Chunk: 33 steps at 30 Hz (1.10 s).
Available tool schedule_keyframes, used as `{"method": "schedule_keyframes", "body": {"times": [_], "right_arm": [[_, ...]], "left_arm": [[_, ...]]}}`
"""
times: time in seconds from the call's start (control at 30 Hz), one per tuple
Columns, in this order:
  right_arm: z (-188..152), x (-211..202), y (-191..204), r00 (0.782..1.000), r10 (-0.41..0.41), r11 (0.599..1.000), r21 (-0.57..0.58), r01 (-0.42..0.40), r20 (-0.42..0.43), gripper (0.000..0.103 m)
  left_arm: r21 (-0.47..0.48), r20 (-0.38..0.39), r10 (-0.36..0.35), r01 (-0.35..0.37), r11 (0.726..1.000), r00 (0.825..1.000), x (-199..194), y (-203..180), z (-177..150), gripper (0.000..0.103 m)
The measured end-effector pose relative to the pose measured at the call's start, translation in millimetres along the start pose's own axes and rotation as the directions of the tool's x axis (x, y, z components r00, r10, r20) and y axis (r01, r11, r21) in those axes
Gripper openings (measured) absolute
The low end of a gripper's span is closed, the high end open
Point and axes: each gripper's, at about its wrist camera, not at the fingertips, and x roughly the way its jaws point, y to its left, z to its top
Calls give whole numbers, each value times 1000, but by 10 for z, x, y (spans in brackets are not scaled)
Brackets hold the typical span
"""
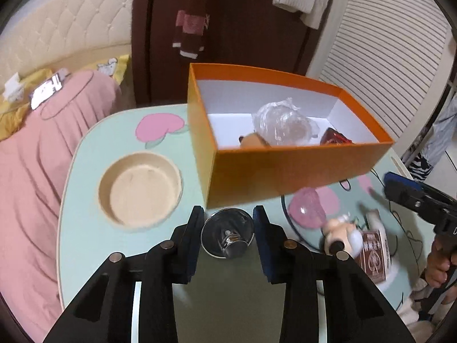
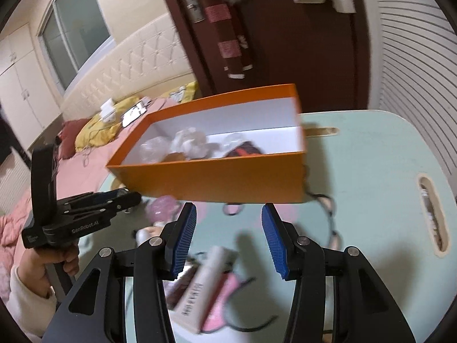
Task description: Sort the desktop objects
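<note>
At lower centre of the left wrist view, the left gripper (image 1: 227,230) has its jaws clenched on the shiny metal cup-shaped object (image 1: 227,233), just below the orange cardboard box (image 1: 285,168) on the pale green worktop (image 1: 85,200). It should lift straight and clear the box wall before letting go inside. The right gripper (image 2: 228,240) hangs with jaws released over a blurred cream tube (image 2: 204,283).

The box (image 1: 285,168) stands on the table (image 1: 85,200), right of the round recess (image 1: 140,188).
</note>
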Motion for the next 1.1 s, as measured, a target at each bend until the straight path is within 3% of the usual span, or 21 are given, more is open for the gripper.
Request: {"method": "schedule_keyframes", "body": {"times": [0.2,0.33,0.5,0.57,0.6,0.63,0.8,1.1], "right_arm": [[6,274,549,998,18,991,-133,-26,-61,49],[41,545,729,989,42,990,-124,-61,-145,49],[89,846,896,979,-28,987,-161,-4,-199,49],[85,916,962,979,-66,978,-209,24,-193,49],[86,925,987,978,-80,973,-229,35,-191,39],[84,927,1000,978,-87,970,-241,39,-189,39],[39,833,843,984,15,988,-150,-41,-175,39],[106,281,745,996,88,987,-131,-89,-15,39]], "left_arm": [[-5,0,-6,6,1000,1000,-190,-30,-233,33],[-10,12,-6,7,1000,1000,-218,-30,-282,33],[-16,14,-19,19,1000,1000,-216,-12,-291,34],[-22,15,-26,26,999,1000,-218,11,-295,34],[-24,16,-27,27,999,1000,-221,16,-298,34],[-25,16,-26,27,999,1000,-222,17,-296,34],[-26,17,-28,28,999,999,-232,5,-287,34],[-21,54,-35,36,999,998,-320,-68,-243,34]]}}
